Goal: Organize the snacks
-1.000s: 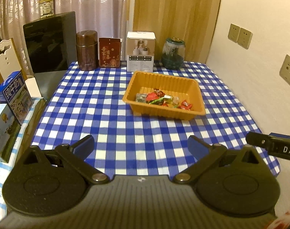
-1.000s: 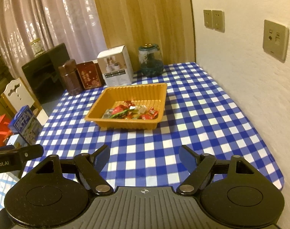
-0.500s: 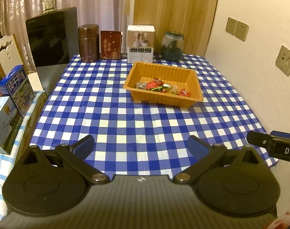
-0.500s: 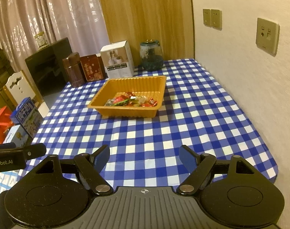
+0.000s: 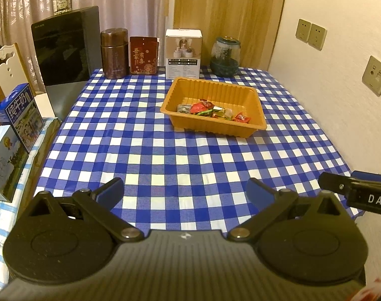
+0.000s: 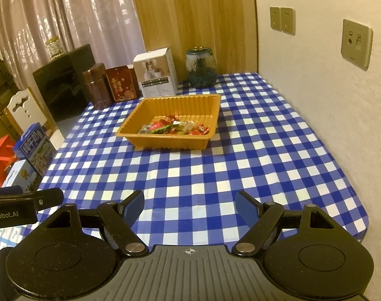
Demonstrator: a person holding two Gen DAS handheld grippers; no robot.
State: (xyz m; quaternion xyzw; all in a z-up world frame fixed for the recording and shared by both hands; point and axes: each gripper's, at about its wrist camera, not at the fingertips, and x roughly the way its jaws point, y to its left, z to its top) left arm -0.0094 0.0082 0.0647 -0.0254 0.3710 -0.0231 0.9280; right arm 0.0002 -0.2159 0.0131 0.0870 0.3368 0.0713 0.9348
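Snacks in bright wrappers lie heaped in an orange tray, gathered toward its near side, and that tray sits on the table under a blue and white checked cloth. Behind the tray, along the far edge of the table, stand a brown canister, a dark red box, a white carton just beyond the tray's back rim, and a glass jar off toward the wall side. Well in front of the tray, above the near edge of the cloth, the left gripper hangs with its blue-padded jaws spread wide and nothing but checks between them. The right gripper is beside it, likewise on the near side of the tray and clear of it, jaws parted and empty. Off the table's left side, away from the tray, blue milk cartons stand on a lower surface, and a black cabinet sits farther back by the curtain.
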